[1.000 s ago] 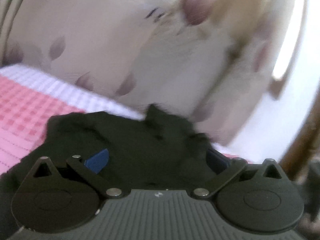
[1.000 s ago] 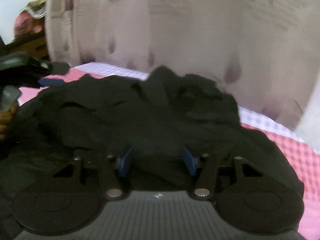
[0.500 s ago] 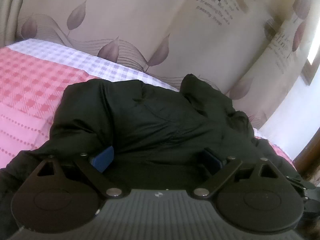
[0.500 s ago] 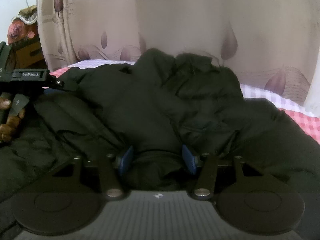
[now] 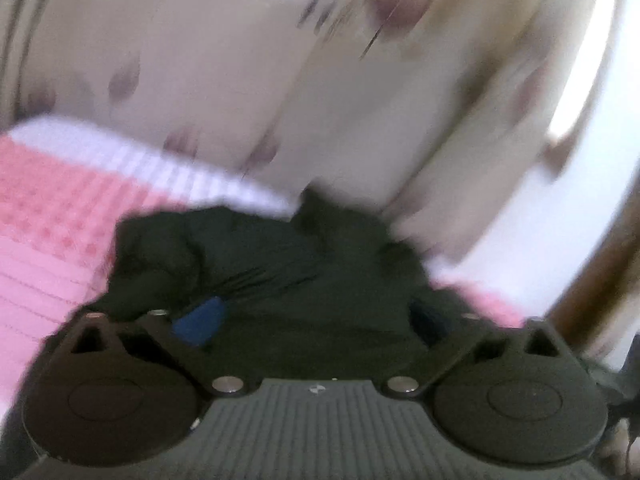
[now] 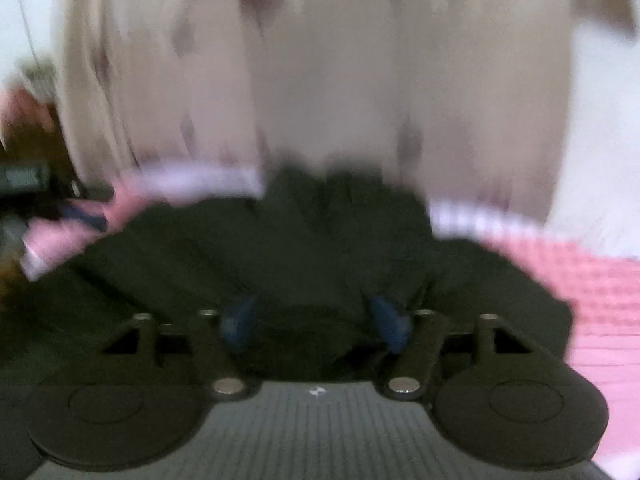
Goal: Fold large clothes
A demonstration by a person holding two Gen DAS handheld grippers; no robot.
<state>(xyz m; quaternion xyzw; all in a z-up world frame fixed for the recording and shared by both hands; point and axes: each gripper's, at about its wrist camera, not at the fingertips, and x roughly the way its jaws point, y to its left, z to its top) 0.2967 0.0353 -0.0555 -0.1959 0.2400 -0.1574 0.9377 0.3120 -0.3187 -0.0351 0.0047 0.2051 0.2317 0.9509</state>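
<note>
Right now your left claw [image 5: 316, 322] gapes wide; your right claw [image 6: 316, 322] has just been opening, fabric between unpinched pads. Both face the black padded jacket [image 6: 320, 248] at twelve o'clock on the bed [image 5: 52, 216].

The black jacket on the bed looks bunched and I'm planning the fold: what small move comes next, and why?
Probably reach forward and pinch an edge. The black jacket lies rumpled on the pink checked bedspread. The left gripper is open, and the right gripper has just been opening, with no fabric pinched.
</note>
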